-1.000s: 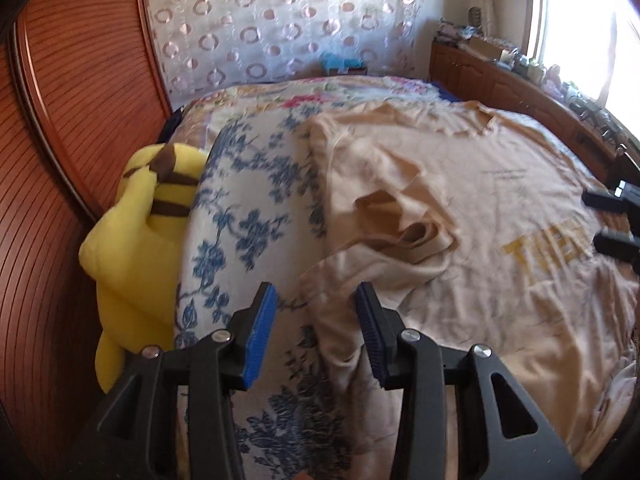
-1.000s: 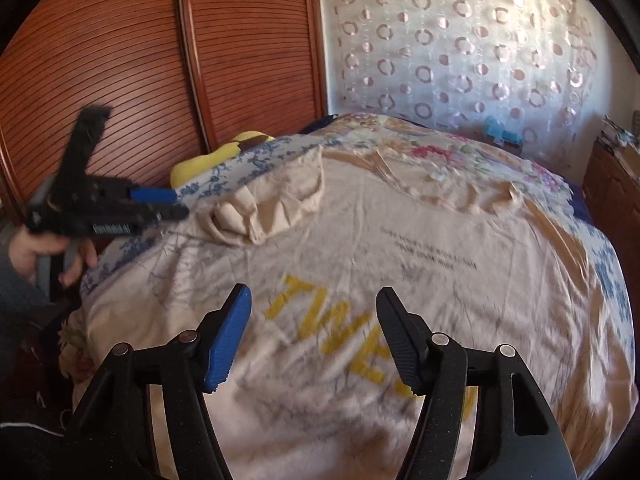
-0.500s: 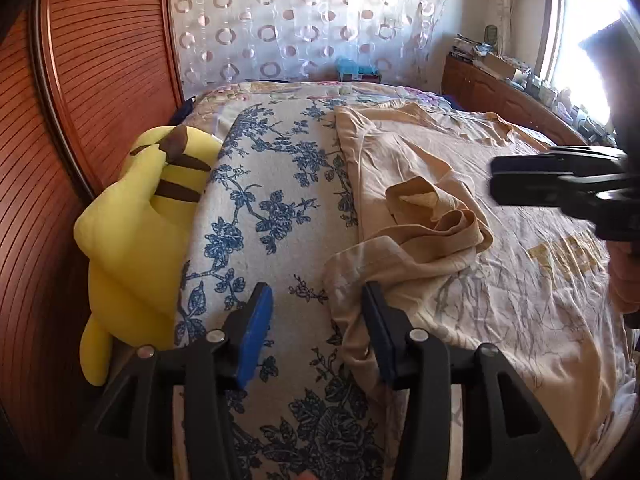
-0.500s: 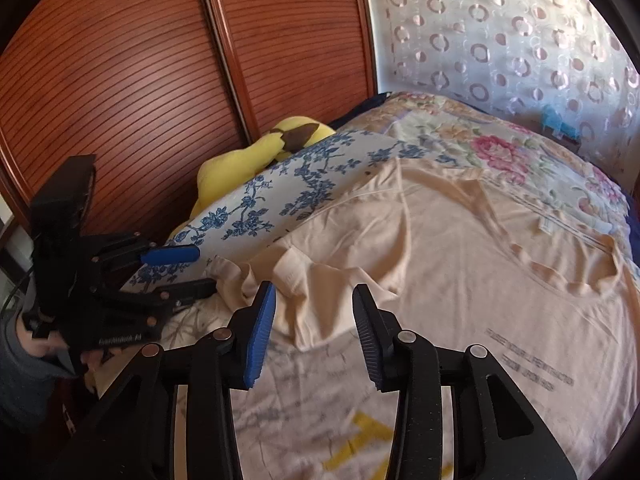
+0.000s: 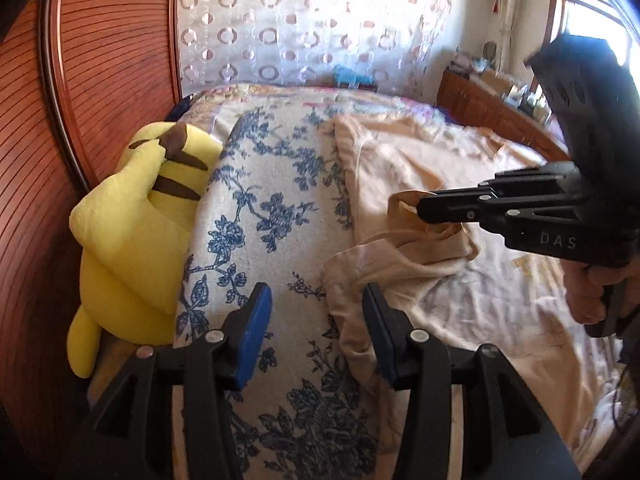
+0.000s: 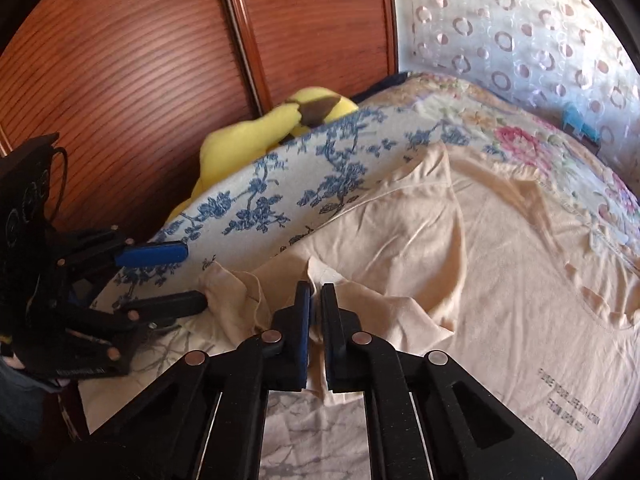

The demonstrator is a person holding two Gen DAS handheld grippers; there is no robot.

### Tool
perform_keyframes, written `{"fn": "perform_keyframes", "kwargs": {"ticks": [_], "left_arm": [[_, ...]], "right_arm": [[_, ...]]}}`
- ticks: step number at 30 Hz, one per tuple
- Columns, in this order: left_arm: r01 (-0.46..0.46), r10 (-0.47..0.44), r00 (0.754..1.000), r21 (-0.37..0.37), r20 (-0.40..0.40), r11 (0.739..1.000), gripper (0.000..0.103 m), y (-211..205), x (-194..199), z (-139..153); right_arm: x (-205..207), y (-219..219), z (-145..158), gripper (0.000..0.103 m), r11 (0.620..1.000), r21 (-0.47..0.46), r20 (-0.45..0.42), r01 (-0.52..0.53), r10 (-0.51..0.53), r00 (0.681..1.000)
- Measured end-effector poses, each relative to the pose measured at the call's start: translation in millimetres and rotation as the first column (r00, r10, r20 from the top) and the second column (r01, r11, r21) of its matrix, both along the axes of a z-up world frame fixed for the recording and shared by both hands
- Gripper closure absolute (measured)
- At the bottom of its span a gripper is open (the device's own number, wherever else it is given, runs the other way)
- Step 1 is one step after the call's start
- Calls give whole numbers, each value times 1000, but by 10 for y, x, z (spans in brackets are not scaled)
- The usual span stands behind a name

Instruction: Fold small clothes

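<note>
A beige T-shirt (image 5: 420,152) (image 6: 500,260) lies spread on the bed, its near sleeve (image 5: 436,248) (image 6: 372,300) bunched into folds. My right gripper (image 6: 316,296) is shut on a fold of that sleeve, and cloth shows between its pads. The left wrist view shows it (image 5: 420,206) reaching in from the right, a hand (image 5: 592,292) on its grip. My left gripper (image 5: 316,300) (image 6: 194,276) stands open just above the blue floral cover (image 5: 272,200). Its right finger (image 5: 380,320) sits beside the shirt's near edge, and nothing is gripped.
A yellow plush toy (image 5: 132,232) (image 6: 240,148) is wedged between the bed and the wooden slatted wardrobe doors (image 5: 100,80) on the left. A patterned curtain (image 5: 320,32) hangs behind the bed. At the far right a wooden dresser (image 5: 492,112) stands under the window.
My right gripper swung left across the shirt, from the yellow lettering to the bunched sleeve, and shut on it. The left gripper stayed roughly in place, rolling a little.
</note>
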State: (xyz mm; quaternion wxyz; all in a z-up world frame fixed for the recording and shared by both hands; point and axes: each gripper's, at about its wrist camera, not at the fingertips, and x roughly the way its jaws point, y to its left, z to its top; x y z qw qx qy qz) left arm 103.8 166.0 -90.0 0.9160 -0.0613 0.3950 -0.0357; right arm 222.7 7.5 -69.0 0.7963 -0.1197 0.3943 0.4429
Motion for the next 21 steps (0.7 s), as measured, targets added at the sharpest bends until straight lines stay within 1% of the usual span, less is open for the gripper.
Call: {"fn": "perform_keyframes", "kwargs": {"ticks": [2,6,8,10,14,16,17,18,21], "left_arm": [[11,-11,1000,-17,27,1000,59,-27,-77,75],[45,-43,998,-41,48,998,59,-128,-135,184],[62,-60,997,-47,48,997,59,-188,-112,207],[66,-64,997,-46,45,997,59,-236,-81,219],[79,-77,996,-49,34,996,60,-321,-16,197],[89,-87,996,-49,27,995,60,-371,0,182],[97,-96,995,-47,28,994,65,-402,1,181],[106,-105,994,-45,31,993,68,-429,-2,183],[132,-130,991,-56,38,990,74,-498,-12,197]], "right_arm": [[-65,-195,108,101,999,36,32,19,-20,999],[-200,-666,231,101,994,79,62,69,-74,995],[-249,-844,234,101,992,71,76,100,-105,992],[-270,-976,220,101,990,63,71,126,-131,989],[-289,-1188,122,101,983,12,78,185,-185,980],[-272,-1221,91,90,975,-17,98,219,-217,971],[-262,-1258,87,77,973,-15,103,232,-229,968],[-249,-1299,96,72,972,2,97,235,-234,967],[-186,-1317,139,71,969,24,90,245,-246,965]]}}
